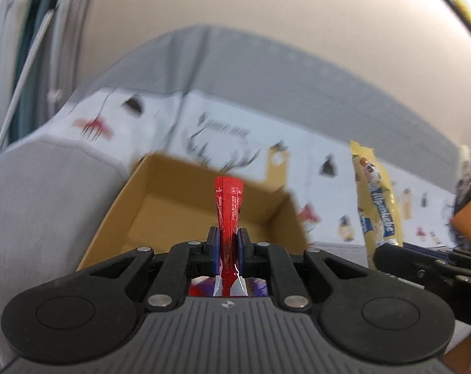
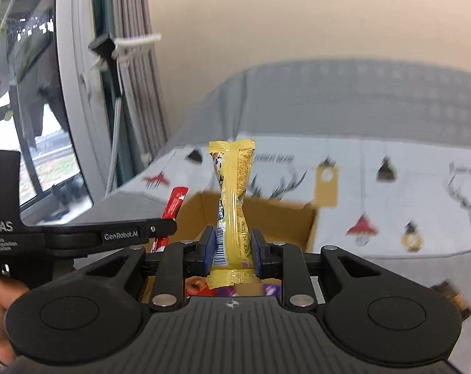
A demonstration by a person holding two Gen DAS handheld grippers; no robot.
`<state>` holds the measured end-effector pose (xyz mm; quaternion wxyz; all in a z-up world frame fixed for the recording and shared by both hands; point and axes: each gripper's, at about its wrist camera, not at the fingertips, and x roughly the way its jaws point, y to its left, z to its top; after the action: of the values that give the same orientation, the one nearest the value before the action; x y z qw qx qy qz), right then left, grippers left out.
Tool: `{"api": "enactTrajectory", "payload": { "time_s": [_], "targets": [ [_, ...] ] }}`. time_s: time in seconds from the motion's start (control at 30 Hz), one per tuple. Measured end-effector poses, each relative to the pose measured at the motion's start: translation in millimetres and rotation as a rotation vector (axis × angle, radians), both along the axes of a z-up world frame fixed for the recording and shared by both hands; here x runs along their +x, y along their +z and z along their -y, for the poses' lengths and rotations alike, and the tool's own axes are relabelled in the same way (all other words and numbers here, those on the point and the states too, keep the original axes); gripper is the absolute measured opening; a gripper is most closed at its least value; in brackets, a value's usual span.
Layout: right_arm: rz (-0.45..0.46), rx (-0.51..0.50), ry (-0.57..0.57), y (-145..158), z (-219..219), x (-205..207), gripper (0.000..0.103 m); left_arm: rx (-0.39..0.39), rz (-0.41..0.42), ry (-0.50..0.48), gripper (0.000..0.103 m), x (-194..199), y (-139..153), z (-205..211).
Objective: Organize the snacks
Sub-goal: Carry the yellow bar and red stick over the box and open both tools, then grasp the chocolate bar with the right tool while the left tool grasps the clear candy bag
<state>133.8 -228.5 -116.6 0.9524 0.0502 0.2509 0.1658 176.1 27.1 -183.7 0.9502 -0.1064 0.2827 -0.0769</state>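
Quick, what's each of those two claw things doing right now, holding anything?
Left gripper: shut on a thin red snack packet.
Right gripper: shut on a yellow Alpenliebe candy pack.

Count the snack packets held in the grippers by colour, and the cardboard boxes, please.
Red snack packet, in the left gripper: 1
Yellow snack packet, in the right gripper: 1
Cardboard box, open: 1
Total: 3
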Motion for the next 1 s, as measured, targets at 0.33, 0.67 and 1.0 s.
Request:
{"api": "enactTrajectory", "payload": {
  "time_s": [0.33,0.67,1.0],
  "targets": [
    [-0.213,-0.048,0.050,-78,-50,28,0.026,0.028,-0.195,0.050,0.012,20,-77,-33],
    [-0.218,0.040,0.073,-88,-49,19,0.069,0.013,-0.178,0.013,0.055,7,-60,-25],
    [-0.146,0.162,-0.135,-80,69,-27,0.074,0.114,-0.073,-0.205,0.085,-21,-26,94]
  ]
}}
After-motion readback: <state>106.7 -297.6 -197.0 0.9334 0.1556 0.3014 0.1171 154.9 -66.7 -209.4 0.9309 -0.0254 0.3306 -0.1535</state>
